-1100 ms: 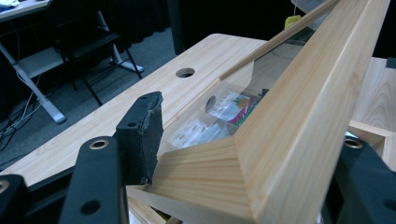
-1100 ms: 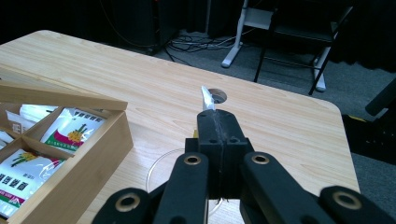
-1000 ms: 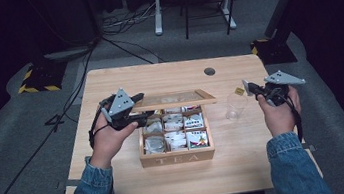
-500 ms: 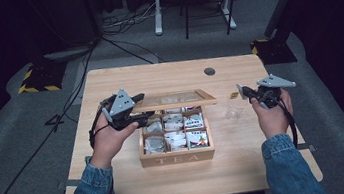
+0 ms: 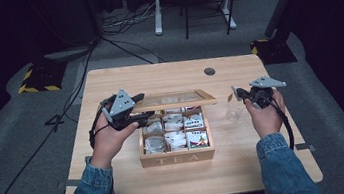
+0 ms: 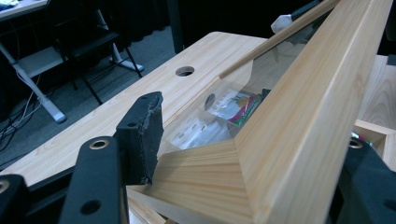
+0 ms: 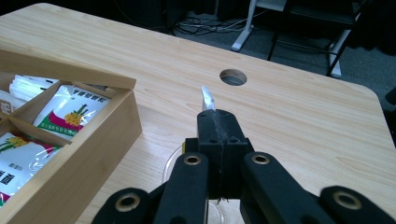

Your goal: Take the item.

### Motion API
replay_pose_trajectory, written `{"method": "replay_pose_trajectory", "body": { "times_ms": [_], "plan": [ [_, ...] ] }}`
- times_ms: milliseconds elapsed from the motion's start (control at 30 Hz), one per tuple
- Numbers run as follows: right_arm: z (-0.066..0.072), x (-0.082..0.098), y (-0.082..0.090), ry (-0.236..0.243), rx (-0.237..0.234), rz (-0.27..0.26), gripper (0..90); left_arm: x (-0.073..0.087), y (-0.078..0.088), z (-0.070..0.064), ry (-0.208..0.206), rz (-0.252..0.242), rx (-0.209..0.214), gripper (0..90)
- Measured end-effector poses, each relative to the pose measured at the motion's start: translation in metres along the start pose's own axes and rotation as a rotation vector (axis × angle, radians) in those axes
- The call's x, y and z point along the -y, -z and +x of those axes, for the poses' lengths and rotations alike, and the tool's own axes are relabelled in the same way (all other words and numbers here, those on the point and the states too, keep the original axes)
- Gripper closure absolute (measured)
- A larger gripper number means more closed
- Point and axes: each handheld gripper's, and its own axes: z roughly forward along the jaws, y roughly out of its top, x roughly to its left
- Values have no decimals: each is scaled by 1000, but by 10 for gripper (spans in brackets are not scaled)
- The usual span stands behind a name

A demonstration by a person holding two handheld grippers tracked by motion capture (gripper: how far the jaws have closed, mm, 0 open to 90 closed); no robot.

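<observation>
Tea box open on the tabletop [image 5: 157,78]

The wooden tea box [image 5: 177,154] sat mid-tabletop; the left claw [image 5: 135,118] clamped its raised glass-paned lid [image 5: 175,99], while the right claw [image 5: 237,93], fully closed, pinched a small tea packet [image 7: 206,99] above a clear glass [image 5: 233,114].

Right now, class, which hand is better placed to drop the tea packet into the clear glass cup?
Right. The right gripper pinches a small white tea packet just above the clear glass cup. The left gripper is clamped on the glass-paned wooden lid of the wooden tea box, propping it open.
</observation>
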Motion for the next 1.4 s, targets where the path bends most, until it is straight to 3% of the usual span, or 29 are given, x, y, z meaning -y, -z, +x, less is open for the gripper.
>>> {"method": "replay_pose_trajectory", "body": {
  "times_ms": [367, 833, 1033, 1400],
  "plan": [
    [2, 4, -8, 7, 8, 36, 900, 0, 0, 0, 0, 0, 0, 405],
    [0, 16, -11, -8, 24, 38, 896, 0, 0, 0, 1, -2, 1, 405],
    [0, 15, -10, -9, 36, 17, 712, 0, 0, 0, 1, -1, 2, 405],
    [-3, 15, 3, -19, 39, 14, 671, 0, 0, 0, 2, 2, 5, 405]
  ]
}}
